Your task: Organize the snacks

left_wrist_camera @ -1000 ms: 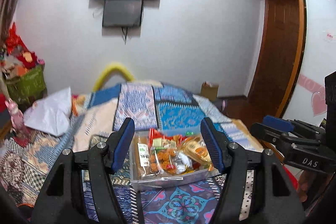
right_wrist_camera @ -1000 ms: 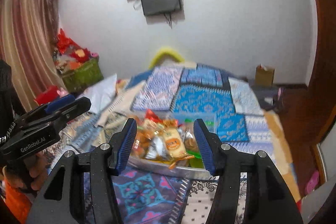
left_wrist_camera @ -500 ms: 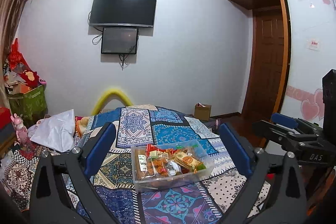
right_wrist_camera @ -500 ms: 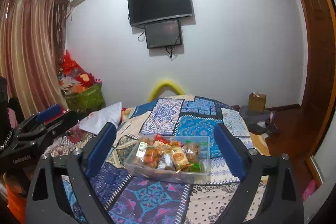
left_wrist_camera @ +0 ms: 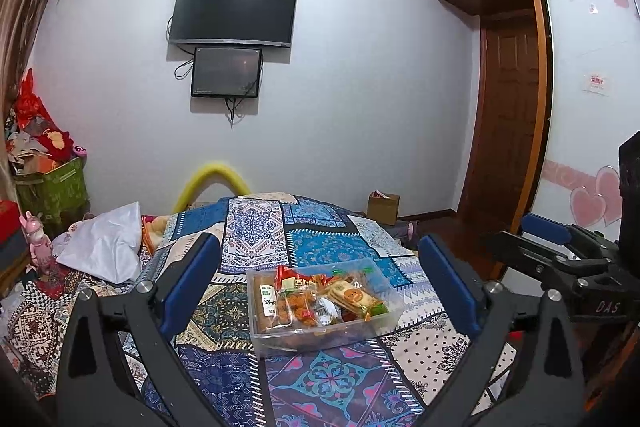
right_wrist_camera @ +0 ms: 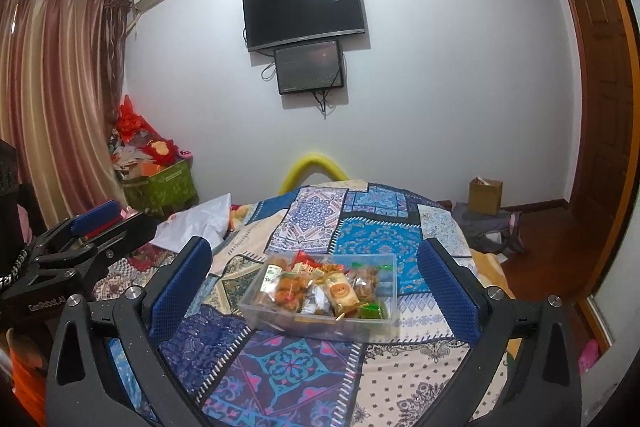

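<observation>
A clear plastic box (left_wrist_camera: 304, 341) (right_wrist_camera: 320, 325) lies on the patchwork bedspread (left_wrist_camera: 328, 379), filled with wrapped snack packets (left_wrist_camera: 296, 307) (right_wrist_camera: 340, 291). My left gripper (left_wrist_camera: 318, 243) stands open, held back from the box, with nothing between its blue pads (left_wrist_camera: 192, 283). My right gripper (right_wrist_camera: 313, 246) also hangs short of the box. Its jaws are opening and nothing is between them. Each gripper shows at the edge of the other's view: the right gripper (left_wrist_camera: 524, 241) at the right, the left gripper (right_wrist_camera: 120, 227) at the left.
A white pillow (left_wrist_camera: 104, 247) lies on the bed's left side, with a green basket (left_wrist_camera: 52, 191) of clutter behind it. A yellow foam arch (left_wrist_camera: 212, 175) stands past the bed. A cardboard box (right_wrist_camera: 486, 197) sits on the floor by the wooden door (left_wrist_camera: 508, 115).
Both grippers drew back and up from the box and spread their jaws wide. The box sat between the fingers before; now it lies ahead of them on the bed.
</observation>
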`<action>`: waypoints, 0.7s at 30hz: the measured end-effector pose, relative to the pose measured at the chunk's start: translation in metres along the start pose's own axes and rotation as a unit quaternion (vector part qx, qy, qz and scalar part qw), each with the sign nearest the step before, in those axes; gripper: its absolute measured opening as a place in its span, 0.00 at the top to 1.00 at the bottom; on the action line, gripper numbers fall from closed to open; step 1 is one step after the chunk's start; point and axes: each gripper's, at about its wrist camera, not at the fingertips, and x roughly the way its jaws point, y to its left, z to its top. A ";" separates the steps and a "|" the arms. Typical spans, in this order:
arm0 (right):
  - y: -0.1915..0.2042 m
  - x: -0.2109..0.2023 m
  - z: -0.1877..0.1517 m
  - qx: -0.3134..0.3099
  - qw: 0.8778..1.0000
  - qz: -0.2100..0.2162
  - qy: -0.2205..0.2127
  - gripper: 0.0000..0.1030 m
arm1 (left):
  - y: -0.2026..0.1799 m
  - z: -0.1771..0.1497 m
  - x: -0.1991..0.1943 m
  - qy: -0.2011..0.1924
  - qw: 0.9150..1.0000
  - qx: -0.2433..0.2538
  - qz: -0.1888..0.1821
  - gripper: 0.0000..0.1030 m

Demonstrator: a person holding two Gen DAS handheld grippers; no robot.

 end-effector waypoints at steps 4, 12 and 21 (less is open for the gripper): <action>0.000 0.000 0.000 0.000 1.000 0.000 0.000 0.00 | 0.002 -0.001 0.003 0.004 1.000 -0.003 0.000 0.03; 0.000 -0.001 0.000 0.000 1.000 0.000 0.000 0.00 | 0.004 -0.003 0.005 0.009 1.000 -0.007 -0.003 0.03; 0.003 0.000 -0.001 0.001 1.000 0.000 0.002 0.00 | 0.007 -0.005 0.006 0.012 1.000 -0.012 0.000 0.03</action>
